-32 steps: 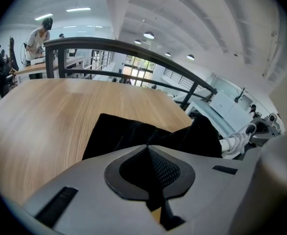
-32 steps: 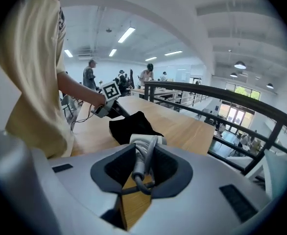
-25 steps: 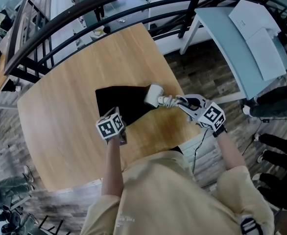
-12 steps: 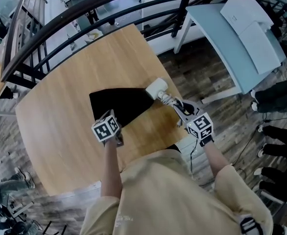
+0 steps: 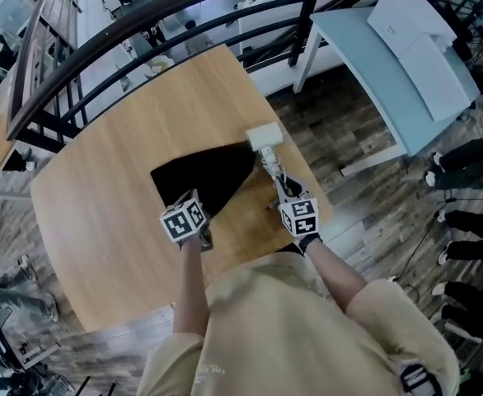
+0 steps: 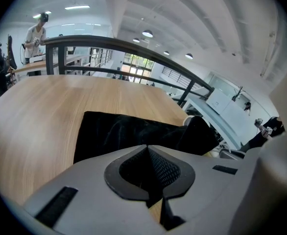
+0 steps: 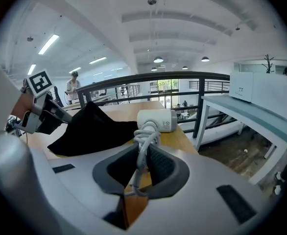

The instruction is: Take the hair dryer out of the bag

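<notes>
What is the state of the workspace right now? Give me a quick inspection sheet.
Surface: wooden table, plain wood-grain top.
Job's things: black bag with one corner lifted; white hair dryer outside it, lying on the table at the bag's edge.
Clutter: nothing seen.
Grippers: left gripper shut on the bag's corner; right gripper has just been closing, pads on the cord.
Cables: the bundled white cord runs from the dryer into the right jaws.
Surroundings: black railing beyond the table; pale side table with a white box; plank floor.
</notes>
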Available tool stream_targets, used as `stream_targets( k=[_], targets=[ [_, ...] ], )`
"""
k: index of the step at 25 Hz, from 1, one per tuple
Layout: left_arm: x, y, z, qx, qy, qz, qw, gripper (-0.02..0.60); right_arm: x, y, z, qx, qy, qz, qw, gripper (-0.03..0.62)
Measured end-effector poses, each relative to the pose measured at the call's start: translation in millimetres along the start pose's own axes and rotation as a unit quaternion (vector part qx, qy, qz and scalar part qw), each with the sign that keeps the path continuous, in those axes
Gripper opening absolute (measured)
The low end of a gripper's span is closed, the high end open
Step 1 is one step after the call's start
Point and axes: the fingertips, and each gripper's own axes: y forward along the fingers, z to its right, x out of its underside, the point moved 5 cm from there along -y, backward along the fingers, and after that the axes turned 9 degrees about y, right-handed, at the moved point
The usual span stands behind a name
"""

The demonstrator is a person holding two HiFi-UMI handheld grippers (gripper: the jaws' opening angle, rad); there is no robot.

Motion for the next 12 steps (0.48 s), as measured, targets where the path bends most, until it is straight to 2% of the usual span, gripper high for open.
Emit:
stream_targets(
  k=[9, 10, 12],
  targets=[
    [9, -4, 1, 0.023, -0.002, 0.012, 0.9997, 0.018, -7, 20, -3, -0.011, -0.007, -0.01, 1.0, 0.051],
    [9, -4, 1, 0.029, 0.0, 0.015, 0.9995, 0.03, -8, 20, -3, -0.014, -0.011, -0.017, 1.0, 0.051],
    [8, -8, 2, 0.043, 0.006, 0.023, 0.9988, 0.147, -12, 16, -7, -0.017, -0.033, -0.033, 0.999, 0.108]
  ],
)
